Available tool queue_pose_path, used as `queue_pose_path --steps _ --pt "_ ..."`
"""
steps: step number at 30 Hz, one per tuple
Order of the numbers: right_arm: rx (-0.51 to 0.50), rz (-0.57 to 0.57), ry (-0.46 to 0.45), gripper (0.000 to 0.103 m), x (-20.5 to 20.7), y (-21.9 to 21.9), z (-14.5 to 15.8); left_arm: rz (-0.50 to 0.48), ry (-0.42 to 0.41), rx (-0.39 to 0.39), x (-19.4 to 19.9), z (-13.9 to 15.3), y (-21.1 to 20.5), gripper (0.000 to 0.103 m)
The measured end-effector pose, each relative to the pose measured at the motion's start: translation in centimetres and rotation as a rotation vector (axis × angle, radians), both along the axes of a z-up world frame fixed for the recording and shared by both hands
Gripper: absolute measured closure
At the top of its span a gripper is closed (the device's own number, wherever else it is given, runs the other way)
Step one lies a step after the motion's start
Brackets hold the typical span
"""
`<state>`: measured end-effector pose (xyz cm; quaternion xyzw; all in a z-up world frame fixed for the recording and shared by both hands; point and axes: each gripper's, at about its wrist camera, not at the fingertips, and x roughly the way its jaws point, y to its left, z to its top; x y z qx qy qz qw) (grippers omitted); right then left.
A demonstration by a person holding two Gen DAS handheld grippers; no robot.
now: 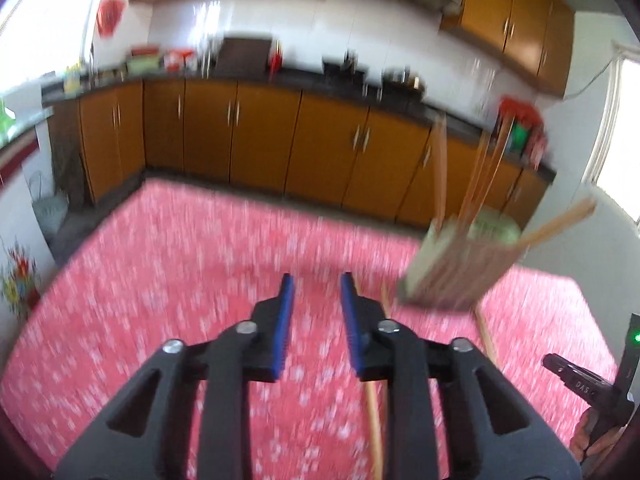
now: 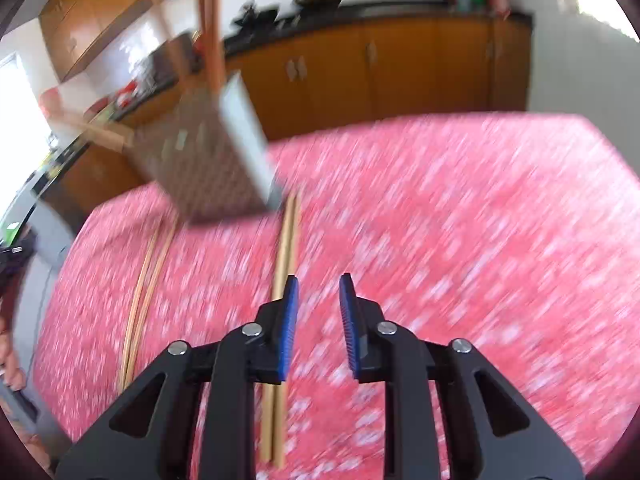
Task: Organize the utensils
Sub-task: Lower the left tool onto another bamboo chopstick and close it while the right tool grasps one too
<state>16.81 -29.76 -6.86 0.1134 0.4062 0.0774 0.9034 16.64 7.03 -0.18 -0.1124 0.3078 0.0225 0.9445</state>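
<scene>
A brown perforated utensil holder [image 1: 456,268] stands on the red patterned tablecloth [image 1: 180,280], with several wooden chopsticks and a wooden spoon sticking out of it. It also shows in the right wrist view [image 2: 208,160]. My left gripper [image 1: 317,284] is open and empty, left of the holder. A wooden chopstick pair [image 1: 374,412] lies on the cloth under its right finger. My right gripper [image 2: 319,286] is open and empty. One chopstick pair [image 2: 282,280] lies by its left finger, and a thinner pair [image 2: 140,300] lies further left. Both views are motion-blurred.
Orange kitchen cabinets [image 1: 260,140] and a dark counter with clutter run behind the table. The other hand-held gripper [image 1: 592,384] shows at the right edge of the left wrist view. The tablecloth [image 2: 460,240] stretches to the right.
</scene>
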Motion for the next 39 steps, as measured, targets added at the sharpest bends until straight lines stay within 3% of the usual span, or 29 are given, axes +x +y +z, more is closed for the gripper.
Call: queue_pose_path --steps 6,10,11,14,17,23,33,39 --pt "-0.049 0.073 0.064 0.083 -0.1 3.0 -2.7 -0.091 0.151 -0.051 0.1 -5.6 -1.3 0.082" --pt "-0.075 0.083 0.083 0.087 0.3 3.5 -3.7 -0.141 0.187 -0.06 0.2 -7.1 -2.9 0.082" --pt "-0.091 0.081 0.083 0.095 0.3 3.4 -3.9 -0.156 0.195 -0.057 0.2 -7.4 -3.4 0.082" --pt "-0.182 0.019 0.061 0.095 0.7 3.1 -4.0 -0.197 0.222 -0.036 0.3 -8.2 -4.6 0.086" --pt "-0.163 -0.034 0.068 0.095 1.0 1.9 -4.0 -0.225 0.239 -0.027 0.4 -8.7 -5.5 0.089" --pt "-0.184 -0.033 0.059 0.095 1.0 1.6 -3.9 -0.258 0.285 0.019 0.6 -10.0 -7.3 0.091" --pt "-0.193 -0.007 0.039 0.095 -1.2 1.5 -3.7 -0.186 0.3 0.098 2.2 -10.7 -6.8 0.094" --pt "-0.193 -0.075 0.038 0.095 0.9 0.4 -3.6 -0.087 0.297 0.061 5.0 -10.5 -2.4 0.094"
